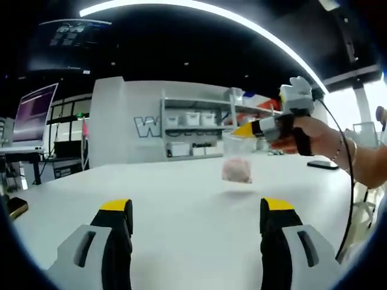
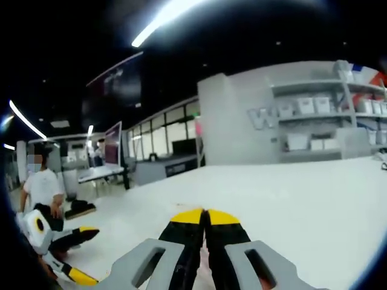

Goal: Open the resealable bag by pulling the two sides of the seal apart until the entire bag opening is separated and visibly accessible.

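Your right tongs (image 1: 245, 129) pinch the resealable bag (image 1: 237, 158) by its top, right of centre, above the counter (image 1: 181, 199). Left tongs (image 1: 196, 219) spread, empty. Seal apparently unopened; pulling apart remains.

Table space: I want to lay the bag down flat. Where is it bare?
The white table lies bare between the open left tool and the bag hanging from the right tool. Its left part is bare too. A dark flat item sits on the table beyond the bag.

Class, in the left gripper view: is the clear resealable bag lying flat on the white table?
No: the clear resealable bag hangs from the right hand-held gripper.
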`<state>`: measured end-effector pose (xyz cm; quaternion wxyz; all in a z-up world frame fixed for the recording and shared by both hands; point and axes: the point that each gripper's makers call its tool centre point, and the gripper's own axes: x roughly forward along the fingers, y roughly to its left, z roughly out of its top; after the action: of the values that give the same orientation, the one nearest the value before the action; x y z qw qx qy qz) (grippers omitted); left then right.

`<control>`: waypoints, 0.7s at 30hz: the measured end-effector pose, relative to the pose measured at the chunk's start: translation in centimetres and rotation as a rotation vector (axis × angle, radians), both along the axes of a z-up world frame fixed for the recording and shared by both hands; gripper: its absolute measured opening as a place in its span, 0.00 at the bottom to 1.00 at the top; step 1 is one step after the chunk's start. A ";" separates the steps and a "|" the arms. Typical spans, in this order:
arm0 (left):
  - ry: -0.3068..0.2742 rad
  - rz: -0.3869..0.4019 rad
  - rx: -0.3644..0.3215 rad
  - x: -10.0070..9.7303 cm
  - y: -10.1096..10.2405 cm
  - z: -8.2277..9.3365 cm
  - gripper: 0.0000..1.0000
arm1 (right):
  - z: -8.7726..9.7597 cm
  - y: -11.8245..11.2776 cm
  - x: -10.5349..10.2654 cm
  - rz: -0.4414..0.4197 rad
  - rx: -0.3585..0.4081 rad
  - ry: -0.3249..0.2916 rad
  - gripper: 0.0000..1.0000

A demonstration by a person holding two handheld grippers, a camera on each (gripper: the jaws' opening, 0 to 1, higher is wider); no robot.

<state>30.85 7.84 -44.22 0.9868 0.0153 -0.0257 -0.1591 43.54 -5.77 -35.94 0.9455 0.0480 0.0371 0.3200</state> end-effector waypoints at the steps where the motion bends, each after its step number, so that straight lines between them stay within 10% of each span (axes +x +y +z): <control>1: -0.001 0.001 0.000 0.0 0.0 0.0 0.87 | 0.0 0.0 0.1 -0.002 -0.001 0.002 0.00; 21: -0.008 0.006 -0.011 0.0 0.3 0.2 0.87 | 0.4 1.3 2.4 -0.002 -0.001 0.013 0.00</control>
<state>30.88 8.10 -44.00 0.9873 0.0109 -0.0305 -0.1558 45.92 -4.47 -35.56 0.9455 0.0498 0.0432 0.3189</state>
